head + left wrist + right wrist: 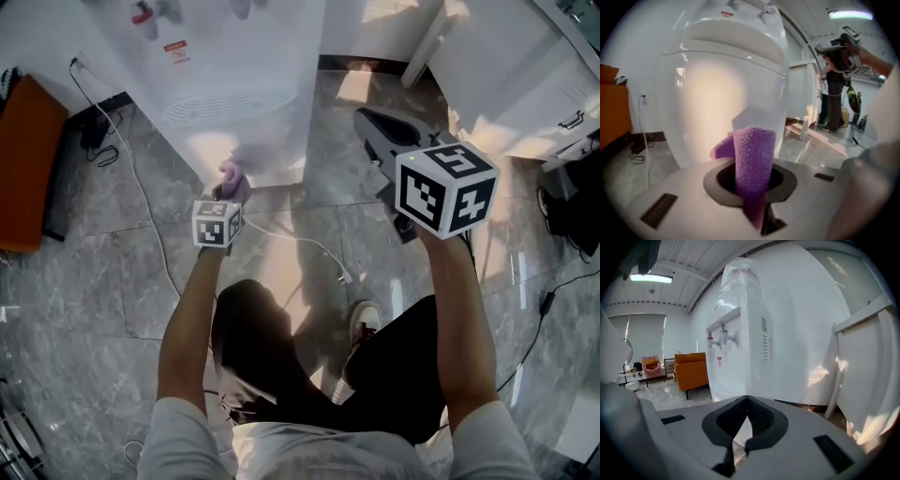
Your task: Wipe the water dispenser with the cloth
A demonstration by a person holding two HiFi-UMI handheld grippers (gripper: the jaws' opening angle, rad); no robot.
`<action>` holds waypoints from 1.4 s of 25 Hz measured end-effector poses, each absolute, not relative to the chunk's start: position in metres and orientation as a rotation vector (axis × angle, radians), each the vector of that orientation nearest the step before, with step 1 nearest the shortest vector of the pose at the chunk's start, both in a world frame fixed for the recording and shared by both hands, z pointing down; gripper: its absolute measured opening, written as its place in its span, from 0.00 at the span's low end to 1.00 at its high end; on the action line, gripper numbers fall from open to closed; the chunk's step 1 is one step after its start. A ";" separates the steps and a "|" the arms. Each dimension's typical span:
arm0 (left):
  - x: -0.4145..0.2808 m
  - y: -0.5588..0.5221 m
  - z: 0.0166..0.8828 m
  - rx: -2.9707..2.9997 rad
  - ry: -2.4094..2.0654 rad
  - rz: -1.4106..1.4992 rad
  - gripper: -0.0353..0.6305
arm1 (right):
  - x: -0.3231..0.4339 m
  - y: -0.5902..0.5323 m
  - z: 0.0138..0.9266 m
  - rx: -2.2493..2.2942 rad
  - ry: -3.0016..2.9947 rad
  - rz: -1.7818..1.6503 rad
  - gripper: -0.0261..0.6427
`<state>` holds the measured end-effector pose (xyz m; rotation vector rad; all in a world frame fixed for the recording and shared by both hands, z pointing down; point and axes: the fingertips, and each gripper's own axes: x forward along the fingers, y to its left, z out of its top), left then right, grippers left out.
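Note:
The white water dispenser [234, 66] stands at the top of the head view, its red tap showing high up. My left gripper [229, 190] is shut on a purple cloth [232, 176], held close to the dispenser's lower front panel. In the left gripper view the cloth [752, 154] rises as a folded strip out of the jaws, with the dispenser [722, 84] right behind it. My right gripper [364, 116] is held up beside the dispenser's right side, shut and empty. The right gripper view looks past the closed jaw tips [746, 399] at the dispenser [740, 348] and its taps.
An orange sofa [28, 159] stands at the left. A white cable [300, 239] trails over the grey tiled floor [112, 281]. A white cabinet [525, 75] fills the upper right. My legs and a shoe [361, 323] are below. Another person [834, 98] stands far off.

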<state>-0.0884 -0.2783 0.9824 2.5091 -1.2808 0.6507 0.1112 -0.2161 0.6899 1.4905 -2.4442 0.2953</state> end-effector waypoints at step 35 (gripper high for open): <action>-0.006 -0.300 1.001 2.671 -1.219 0.608 0.14 | 0.118 -0.177 0.661 1.529 -2.470 0.277 0.06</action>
